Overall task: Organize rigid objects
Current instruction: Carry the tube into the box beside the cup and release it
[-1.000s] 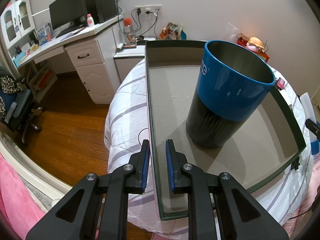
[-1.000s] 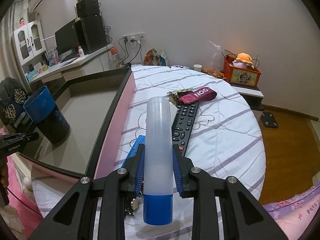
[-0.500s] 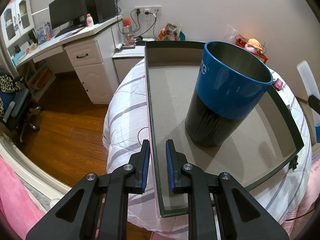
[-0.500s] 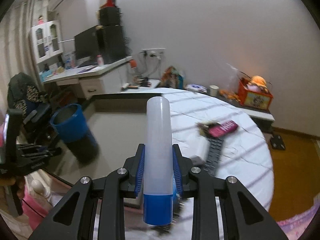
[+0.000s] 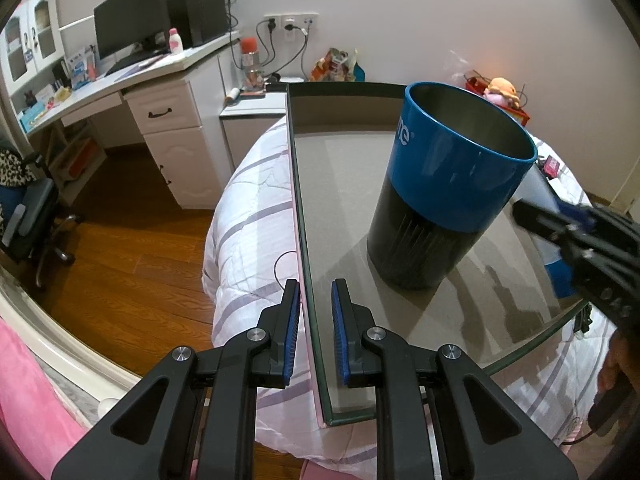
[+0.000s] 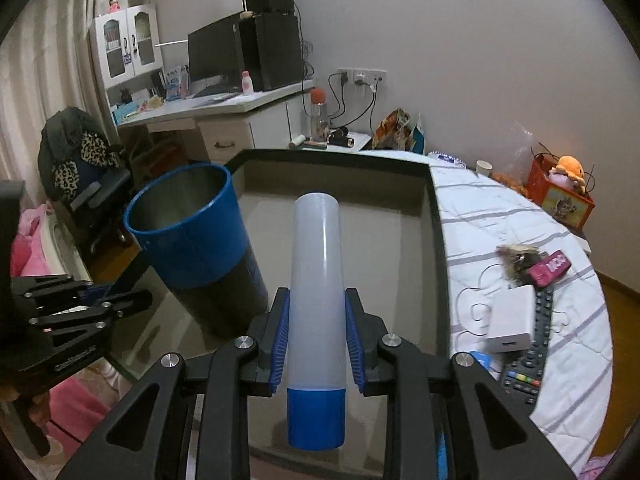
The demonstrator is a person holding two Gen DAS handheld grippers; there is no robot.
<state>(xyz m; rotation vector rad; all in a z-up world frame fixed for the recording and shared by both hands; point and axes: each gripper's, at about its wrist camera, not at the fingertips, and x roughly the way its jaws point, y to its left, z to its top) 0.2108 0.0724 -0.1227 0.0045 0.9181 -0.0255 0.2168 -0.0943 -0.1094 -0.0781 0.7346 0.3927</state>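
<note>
A blue-and-black cup point(image 5: 448, 184) point(image 6: 192, 240) stands upright and empty on the grey floor of a dark-rimmed tray point(image 5: 344, 184) point(image 6: 400, 240) that lies on the bed. My left gripper point(image 5: 315, 328) is shut on the tray's near left wall, one pad on each side; in the right wrist view it point(image 6: 128, 300) shows at the left edge. My right gripper point(image 6: 316, 340) is shut on a translucent white bottle point(image 6: 316, 272) with a blue cap toward the camera. It hangs over the tray, just right of the cup. The left wrist view shows this gripper point(image 5: 560, 228) and bottle point(image 5: 538, 192) blurred.
On the striped quilt point(image 6: 500, 216) right of the tray lie a remote control point(image 6: 536, 344), a white box point(image 6: 512, 320), a pink packet point(image 6: 554, 266) and keys point(image 6: 516, 256). A desk with a monitor point(image 5: 132, 28) and a chair point(image 5: 28, 208) stand left of the bed.
My right gripper has swung left with the bottle, from above the quilt and remote to above the tray beside the cup. The left gripper has kept still on the tray wall.
</note>
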